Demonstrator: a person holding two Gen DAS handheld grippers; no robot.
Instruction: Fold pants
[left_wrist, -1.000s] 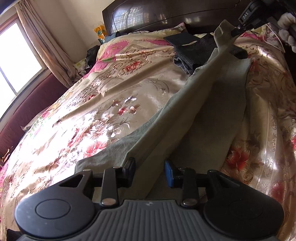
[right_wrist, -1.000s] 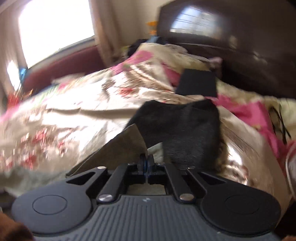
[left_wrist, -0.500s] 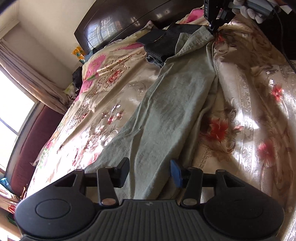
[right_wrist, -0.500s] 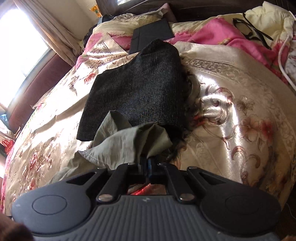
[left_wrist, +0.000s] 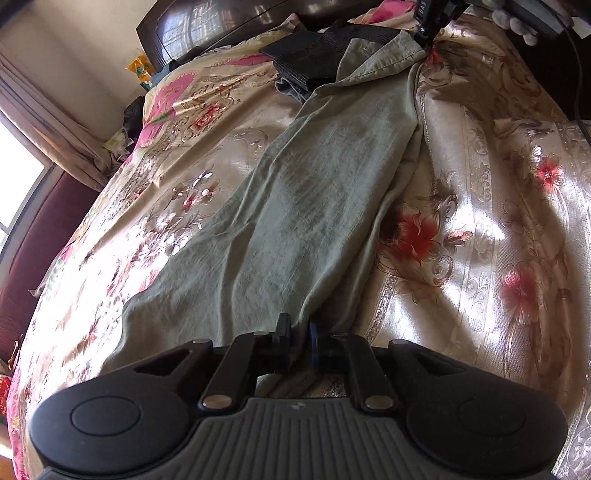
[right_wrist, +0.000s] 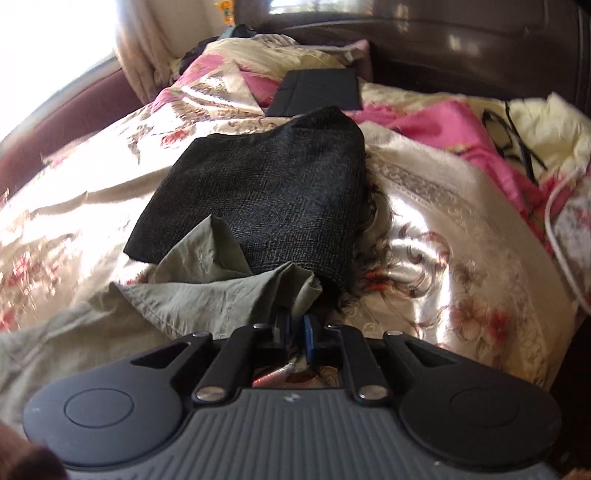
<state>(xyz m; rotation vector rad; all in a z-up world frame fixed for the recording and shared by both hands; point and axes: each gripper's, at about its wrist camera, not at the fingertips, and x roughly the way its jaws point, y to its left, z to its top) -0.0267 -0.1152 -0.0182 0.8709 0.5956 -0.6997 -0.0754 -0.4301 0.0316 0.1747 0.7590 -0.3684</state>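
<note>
Left wrist: floral bedspread, dark headboard.

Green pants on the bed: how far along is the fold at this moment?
Early. Done: the green pants lie lengthwise on the floral bedspread, apparently one leg over the other. In hand: the left gripper pinches the near end and the right gripper the far end, beside the dark folded garment. Left: no crosswise fold yet.
</note>
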